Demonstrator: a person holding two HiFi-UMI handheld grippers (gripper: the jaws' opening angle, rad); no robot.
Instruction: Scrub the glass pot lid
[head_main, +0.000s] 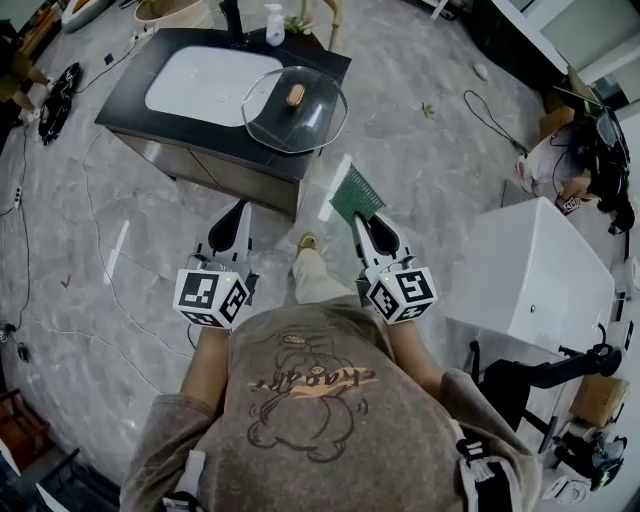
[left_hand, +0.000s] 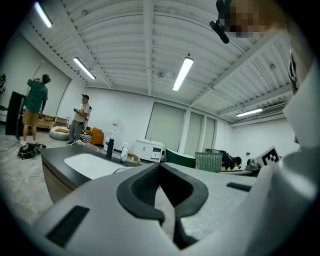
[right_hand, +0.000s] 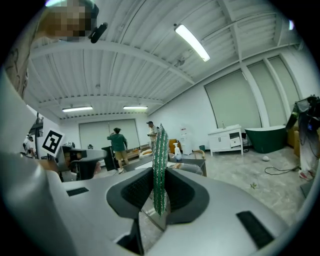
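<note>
Glass pot lid (head_main: 294, 110) lies flat, knob (head_main: 295, 95) up, on R end of dark counter (head_main: 125, 105). It overlaps rim of white sink (head_main: 200, 85) and reaches counter's R edge.

L gripper (head_main: 237, 210): jaws clenched together, nothing betw. them; held in air short of counter, apart from lid.

R gripper (head_main: 356, 212): clamped on green scrub pad (head_main: 357, 194). Pad stands on edge betw. jaws, sticks out toward lid, not touching it.

Spray bottle (head_main: 274, 24) at counter back. White cabinet (head_main: 530, 270) off to R. Cable (head_main: 490, 115) on floor.

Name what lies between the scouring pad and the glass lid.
Head view: only bare floor and the counter edge separate the scouring pad, gripped by the right gripper, from the glass lid.
</note>
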